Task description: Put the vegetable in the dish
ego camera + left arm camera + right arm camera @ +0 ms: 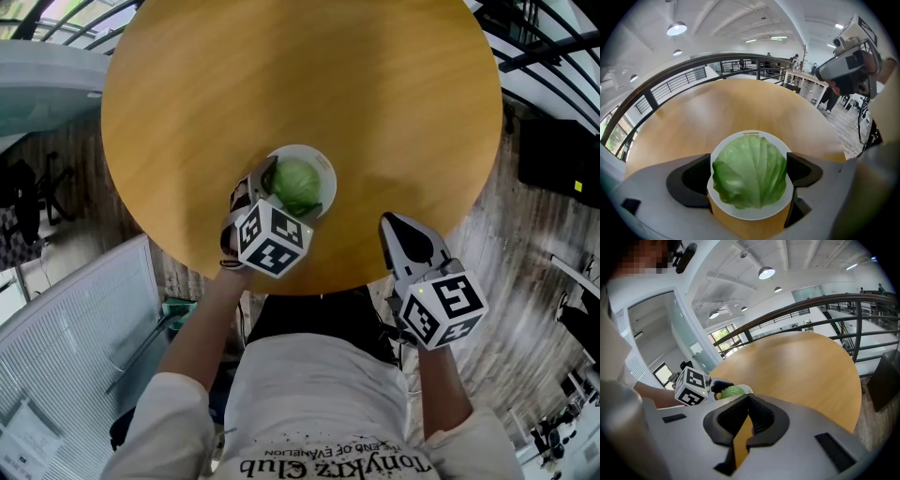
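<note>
Over on the left, off the table, there's a white slatted panel (75,319) down by the floor. The table (309,66) itself is round, smooth honey-coloured wood. A small round white dish (302,150) stands close to its near edge, a bit left of middle. The cabbage (298,185) sits in it, a pale green ball with ribbed, veiny leaves that fills most of the dish. The left gripper (749,176) comes in over the near rim with its grey jaws spread wide. There's one black pad on each side of the cabbage and, far as I can see, right up against it, so it has hold of it. Its marker cube (272,239) covers the near part of the dish in the head view. Further right, the right gripper (746,408) hangs at the table's near edge, well apart from the dish. Its jaws are closed tip to tip with nothing in them, just a sliver of wood showing through lower down. A dark metal railing (843,300) curves past the table's far right edge
</note>
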